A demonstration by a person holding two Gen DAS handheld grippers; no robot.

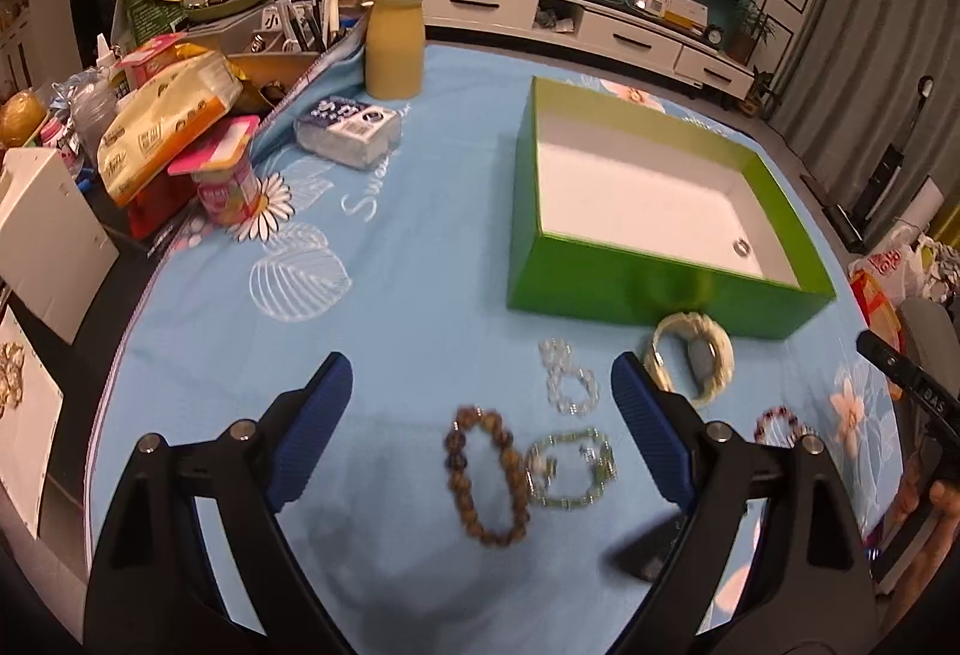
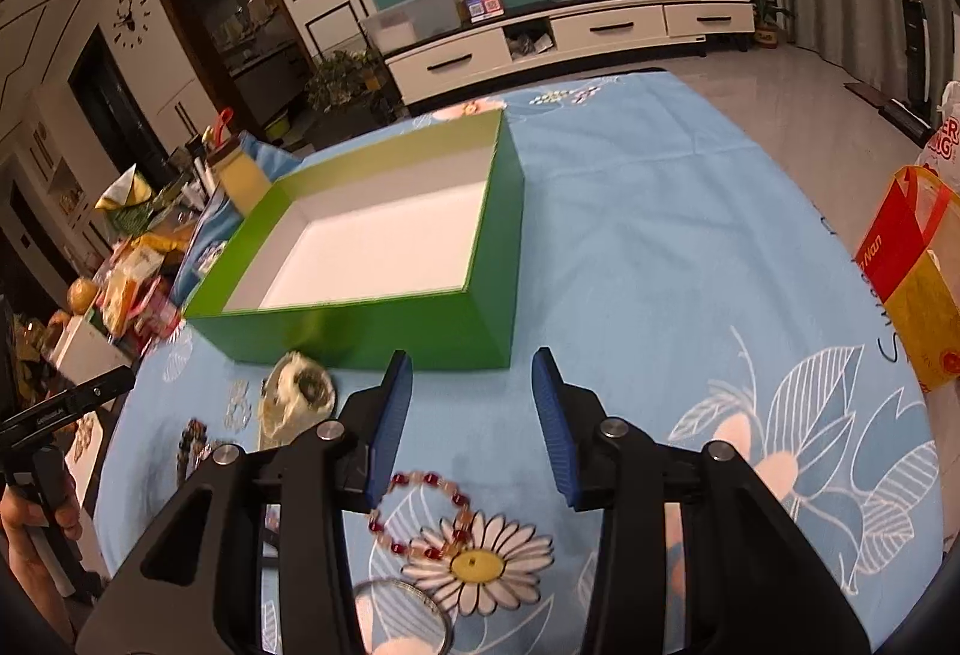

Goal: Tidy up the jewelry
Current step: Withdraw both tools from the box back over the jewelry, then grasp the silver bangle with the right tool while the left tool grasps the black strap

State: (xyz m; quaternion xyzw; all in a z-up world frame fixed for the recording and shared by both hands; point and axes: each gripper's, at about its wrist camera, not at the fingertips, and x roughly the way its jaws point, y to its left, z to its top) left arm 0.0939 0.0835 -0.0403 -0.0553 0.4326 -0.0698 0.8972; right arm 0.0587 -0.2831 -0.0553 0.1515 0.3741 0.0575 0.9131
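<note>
A green box [image 1: 648,289] with a white inside stands open on the blue cloth; a small ring [image 1: 742,246] lies in its near right corner. In front of it lie a cream bangle [image 1: 696,355], a clear bead bracelet [image 1: 567,379], a brown bead bracelet [image 1: 483,475], a green bracelet [image 1: 573,469] and a red bead bracelet [image 1: 780,424]. My left gripper [image 1: 480,403] is open and empty above them. My right gripper [image 2: 471,415] is open and empty in front of the box [image 2: 384,331], over the red bead bracelet [image 2: 420,517]. The bangle [image 2: 297,397] lies to its left.
Snack packs, a yogurt cup [image 1: 231,187], a tissue pack [image 1: 348,129] and a yellow bottle [image 1: 393,36] crowd the table's left side. A silver hoop [image 2: 402,613] lies at the near edge. A red and yellow bag [image 2: 912,265] stands off the right edge.
</note>
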